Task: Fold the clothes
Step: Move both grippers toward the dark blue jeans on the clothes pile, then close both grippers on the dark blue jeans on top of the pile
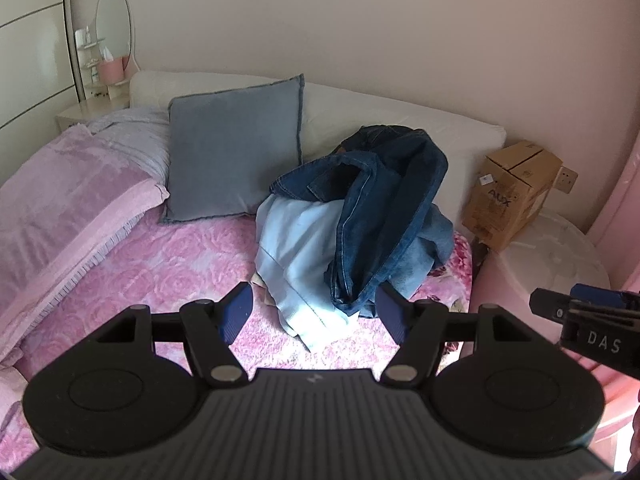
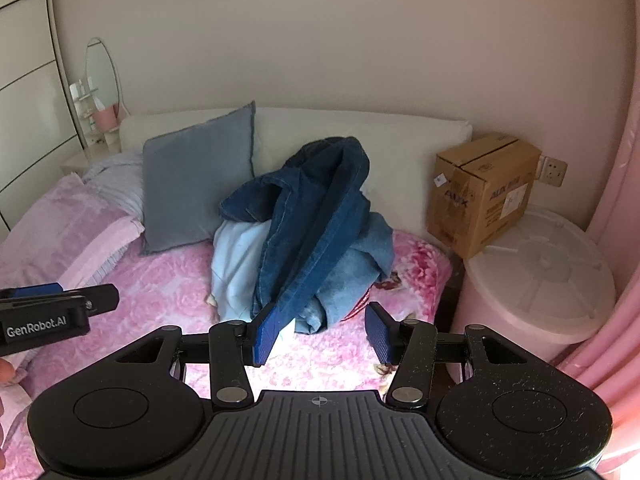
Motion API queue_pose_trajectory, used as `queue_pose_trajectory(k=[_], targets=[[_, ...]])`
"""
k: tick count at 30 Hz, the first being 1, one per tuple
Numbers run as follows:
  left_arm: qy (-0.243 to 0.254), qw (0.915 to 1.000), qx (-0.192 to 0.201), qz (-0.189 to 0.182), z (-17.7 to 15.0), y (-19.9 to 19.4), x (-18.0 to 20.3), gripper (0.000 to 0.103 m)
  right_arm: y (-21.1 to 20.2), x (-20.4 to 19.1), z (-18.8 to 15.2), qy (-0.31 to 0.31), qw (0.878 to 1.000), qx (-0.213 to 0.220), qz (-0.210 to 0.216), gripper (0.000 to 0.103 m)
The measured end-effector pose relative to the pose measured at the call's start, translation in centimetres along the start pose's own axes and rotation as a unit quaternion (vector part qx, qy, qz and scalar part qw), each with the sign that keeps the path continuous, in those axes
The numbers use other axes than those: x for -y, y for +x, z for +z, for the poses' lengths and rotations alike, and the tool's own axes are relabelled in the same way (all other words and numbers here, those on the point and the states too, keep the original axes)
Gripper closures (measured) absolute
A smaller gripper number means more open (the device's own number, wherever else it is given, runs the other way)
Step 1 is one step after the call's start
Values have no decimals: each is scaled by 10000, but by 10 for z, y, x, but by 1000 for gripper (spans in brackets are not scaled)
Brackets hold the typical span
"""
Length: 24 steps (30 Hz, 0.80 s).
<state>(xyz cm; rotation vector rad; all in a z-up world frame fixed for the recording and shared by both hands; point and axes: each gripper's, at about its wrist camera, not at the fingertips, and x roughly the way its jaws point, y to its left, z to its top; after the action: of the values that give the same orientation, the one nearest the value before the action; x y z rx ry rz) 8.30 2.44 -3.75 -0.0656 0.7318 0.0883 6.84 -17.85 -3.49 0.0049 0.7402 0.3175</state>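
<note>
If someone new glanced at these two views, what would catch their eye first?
A heap of clothes, dark blue jeans draped over a pale blue garment, sits mid-bed on the pink floral bedspread. Both open grippers, left and right, point at it, holding nothing.

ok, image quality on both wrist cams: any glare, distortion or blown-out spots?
Left wrist: strong fisheye bending with dark vignette corners; the light blue garment is nearly blown out near the open left claw. Right wrist: same barrel distortion, pink cast along the right edge, bright patch on the pink bedspread between the open right claw fingers.
</note>
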Motion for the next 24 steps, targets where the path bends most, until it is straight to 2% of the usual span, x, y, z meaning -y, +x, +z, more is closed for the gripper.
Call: queue_pose_trajectory(k=[11, 17, 24], targets=[[-135, 9988, -471, 13, 35, 109, 19, 39, 100, 42, 32, -6, 9986, -504, 140, 52], [-165, 9977, -650, -46, 67, 171, 40, 39, 152, 66, 64, -24, 9973, -728, 128, 52], [-138, 9970, -749, -130, 102, 232, 61, 39, 209, 83, 106, -66, 9968, -778, 196, 52]])
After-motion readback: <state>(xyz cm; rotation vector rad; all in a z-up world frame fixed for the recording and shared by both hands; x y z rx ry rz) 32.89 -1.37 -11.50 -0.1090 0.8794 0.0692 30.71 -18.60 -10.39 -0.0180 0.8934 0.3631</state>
